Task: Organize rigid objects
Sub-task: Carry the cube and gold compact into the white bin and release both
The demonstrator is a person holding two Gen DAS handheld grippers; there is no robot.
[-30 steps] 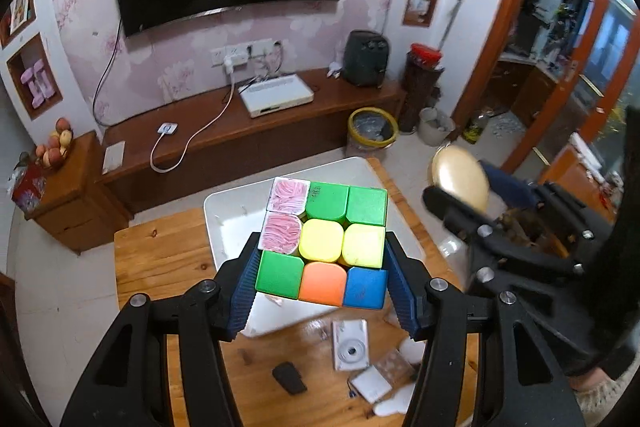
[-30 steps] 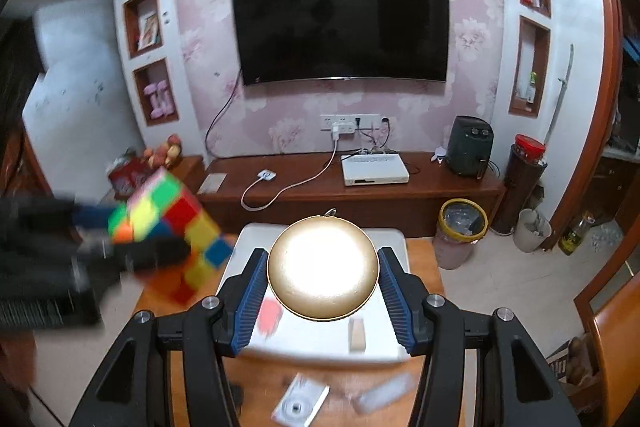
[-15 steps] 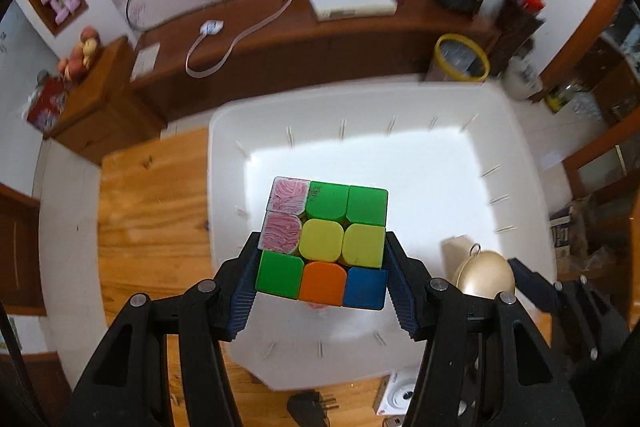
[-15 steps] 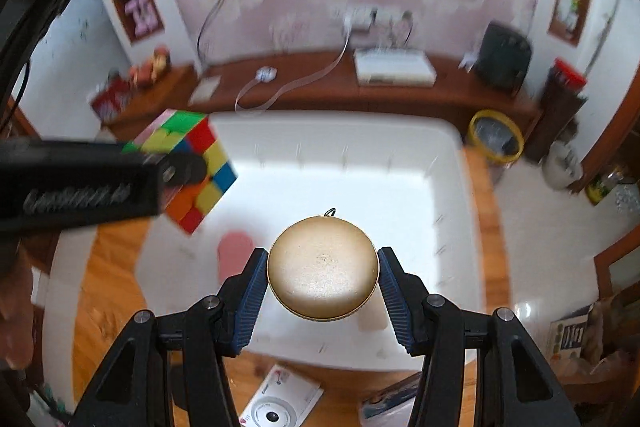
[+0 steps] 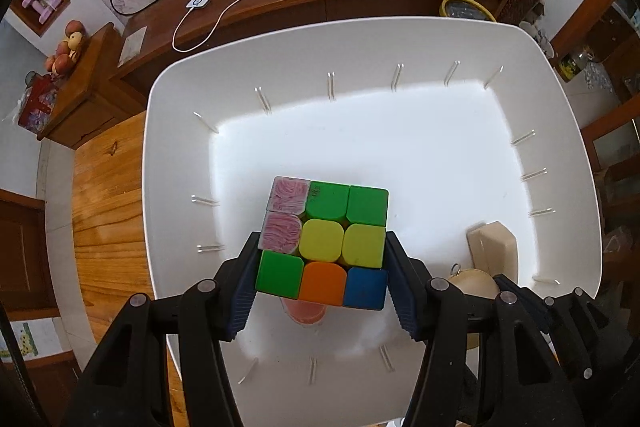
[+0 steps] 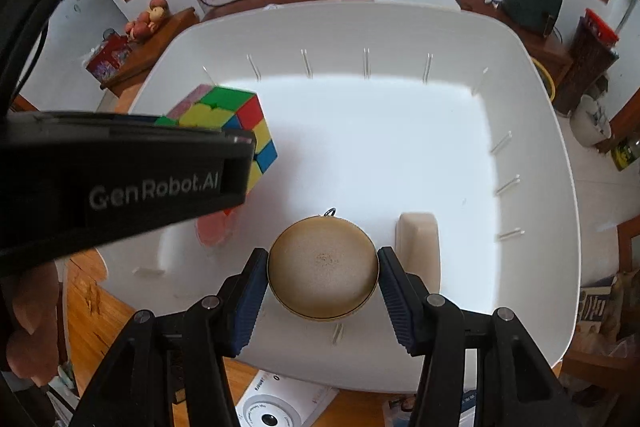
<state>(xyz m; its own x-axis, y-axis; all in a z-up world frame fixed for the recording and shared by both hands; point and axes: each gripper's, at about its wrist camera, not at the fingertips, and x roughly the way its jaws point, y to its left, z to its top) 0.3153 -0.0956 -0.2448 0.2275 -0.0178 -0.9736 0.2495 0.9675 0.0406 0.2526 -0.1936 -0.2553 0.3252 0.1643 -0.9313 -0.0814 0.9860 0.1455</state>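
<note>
**Cube and round case held over the white bin**

Through the left wrist camera, I am holding the left tongs (image 5: pixel 322 277) pinched on a puzzle cube (image 5: pixel 325 241), the ribbed blue pads (image 5: pixel 245 289) pressing its two side faces. The cube's top face is pointing at the lens, glossy plastic squares in green, yellow, orange and blue, with two worn pink-streaked stickers at the upper left. It is hanging above the floor of a smooth white plastic bin (image 5: pixel 176 99) whose walls carry thin raised ribs. A pink object (image 5: pixel 306 311) is lying under the cube, mostly hidden. A cream block (image 5: pixel 493 247) is resting near the bin's right wall, its long axis running away from me. The gold case (image 5: pixel 474 283) is peeking out beside it, cut off by the right tongs' black frame.

Through the right wrist camera, I am keeping the right tongs (image 6: pixel 323 283) clamped on a round gold case (image 6: pixel 323 267), a matte disc with a small ring at its far edge, low over the bin (image 6: pixel 532 75). The cream block (image 6: pixel 420 247) is sitting just beside its right. The left tongs' black body is covering part of the cube (image 6: pixel 244 123). The wooden counter (image 6: pixel 96 323) and a white camera box (image 6: pixel 276 409) are showing below the bin.
</note>
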